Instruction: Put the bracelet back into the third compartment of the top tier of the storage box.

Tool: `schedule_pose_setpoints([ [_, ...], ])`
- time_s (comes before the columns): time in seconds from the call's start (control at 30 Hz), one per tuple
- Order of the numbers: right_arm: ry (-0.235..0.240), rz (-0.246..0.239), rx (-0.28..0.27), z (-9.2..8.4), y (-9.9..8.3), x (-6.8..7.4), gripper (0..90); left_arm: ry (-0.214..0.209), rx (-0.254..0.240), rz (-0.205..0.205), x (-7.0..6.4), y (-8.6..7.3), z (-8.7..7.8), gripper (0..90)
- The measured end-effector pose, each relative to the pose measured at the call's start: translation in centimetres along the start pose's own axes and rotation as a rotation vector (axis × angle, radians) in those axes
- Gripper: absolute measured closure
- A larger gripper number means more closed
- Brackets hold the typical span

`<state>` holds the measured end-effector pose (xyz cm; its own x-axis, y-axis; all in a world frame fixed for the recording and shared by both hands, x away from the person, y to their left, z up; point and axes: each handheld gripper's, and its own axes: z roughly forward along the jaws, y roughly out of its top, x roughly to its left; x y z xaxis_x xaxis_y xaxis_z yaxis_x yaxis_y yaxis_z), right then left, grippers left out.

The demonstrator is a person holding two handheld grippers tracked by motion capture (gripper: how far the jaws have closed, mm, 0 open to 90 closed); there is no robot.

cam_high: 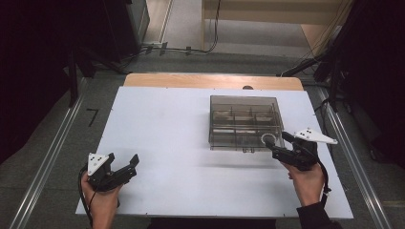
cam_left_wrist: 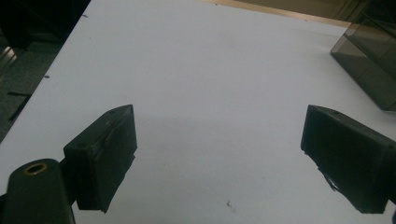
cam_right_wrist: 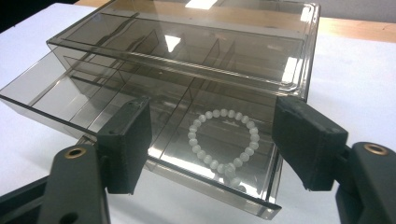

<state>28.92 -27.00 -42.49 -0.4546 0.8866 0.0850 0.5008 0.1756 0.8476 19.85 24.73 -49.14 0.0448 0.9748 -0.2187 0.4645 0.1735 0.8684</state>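
Note:
A smoky see-through organiser box (cam_high: 243, 121) stands right of the middle of the white table (cam_high: 162, 129). Its divided drawer (cam_right_wrist: 51, 93) is slid out toward me. A white bead bracelet (cam_right_wrist: 192, 135) lies flat in the drawer's near right compartment, also seen from the high view as a small ring (cam_high: 262, 139). My right gripper (cam_right_wrist: 214, 119) hangs just above that compartment, open, its jaws either side of the bracelet and not touching it (cam_high: 276, 140). My left gripper (cam_high: 124, 160) rests open near the table's front left with nothing between its jaws (cam_left_wrist: 219, 123). The box's corner (cam_left_wrist: 369, 60) shows far right.
A wooden strip (cam_high: 210, 81) edges the table's far side. Metal floor rails (cam_high: 52, 157) run along both sides. Dark stands and cables (cam_high: 329, 62) crowd the back corners. Bare white surface stretches between the left gripper and the box.

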Motion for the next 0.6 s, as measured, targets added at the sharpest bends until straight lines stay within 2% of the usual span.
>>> schedule_pose_setpoints([
  [0.17, -0.002, -0.001, -0.009, -0.3, 0.07, 0.1, 24.6, 0.001, 0.001, 0.001, -0.01, 0.0, -0.01, 10.6],
  [0.43, -0.034, -0.019, -0.026, -0.74, 0.07, 0.49, 18.7, 0.001, 0.001, 0.001, -0.02, 0.0, 0.0, 10.6],
  [0.6, -0.04, -0.021, 0.0, -0.57, 0.02, 0.62, 15.8, 0.001, 0.001, 0.001, -0.03, 0.01, 0.0, 10.6],
])
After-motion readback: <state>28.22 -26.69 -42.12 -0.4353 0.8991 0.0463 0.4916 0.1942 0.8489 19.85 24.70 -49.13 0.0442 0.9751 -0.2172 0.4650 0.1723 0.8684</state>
